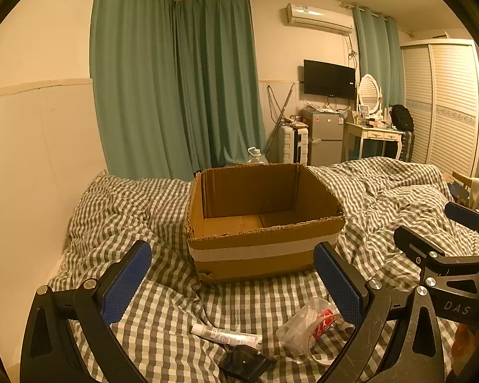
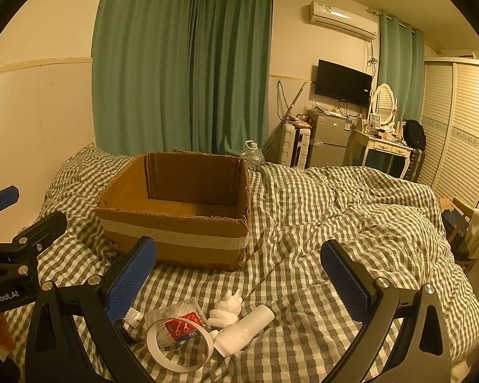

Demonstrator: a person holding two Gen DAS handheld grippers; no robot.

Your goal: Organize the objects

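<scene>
I hold both grippers over the bed, left gripper and right gripper each with fingers spread wide and gripping nothing. Below my left fingers lie a small tube and a plastic packet; below my right fingers, a white bottle and white figurine. The open cardboard box stands just beyond, apart from the fingers.

Green curtains, wall TV, small fridge, white wardrobe.
</scene>
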